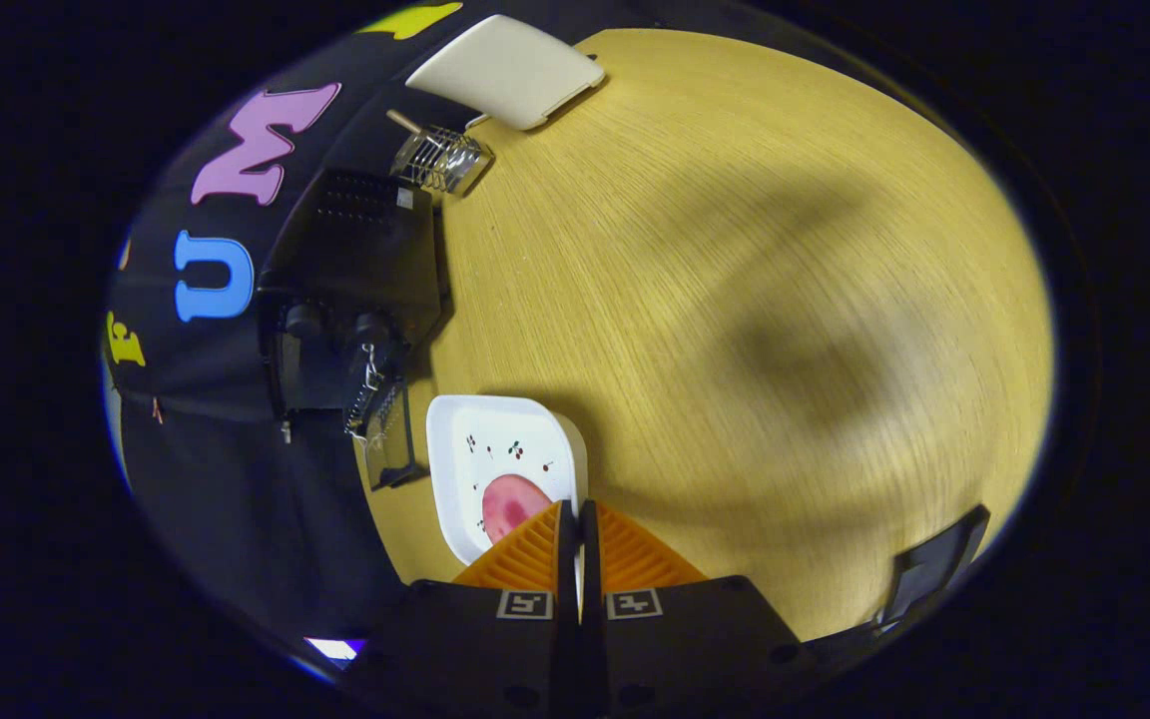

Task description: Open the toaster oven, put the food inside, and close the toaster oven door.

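At the bottom centre of the frame the gripper (pixel 578 519) had its two orange fingers (pixel 525 559) drawn together, tips almost touching, with nothing visibly held between them. Just ahead of the tips, slightly left, sat a white square plate (pixel 465 439) with small dark cherry marks, and on it lay the food (pixel 507 504), a pink rounded piece touching or just under the left fingertip; whether it was actually touched could not be told.

Left of the plate, in the left-middle of the frame, stood the black toaster oven (pixel 355 270) with two knobs facing the camera. Its door (pixel 390 439) hung open beside the plate, a small chain showing at the hinge.

Farther up, near the upper left of the wooden table (pixel 735 250), a small wire rack (pixel 440 160) with a wooden handle lay beyond the oven. Past it, at the top of the frame, rested a cream rectangular tray (pixel 505 70). A dark object (pixel 929 574) sat at the lower right edge.
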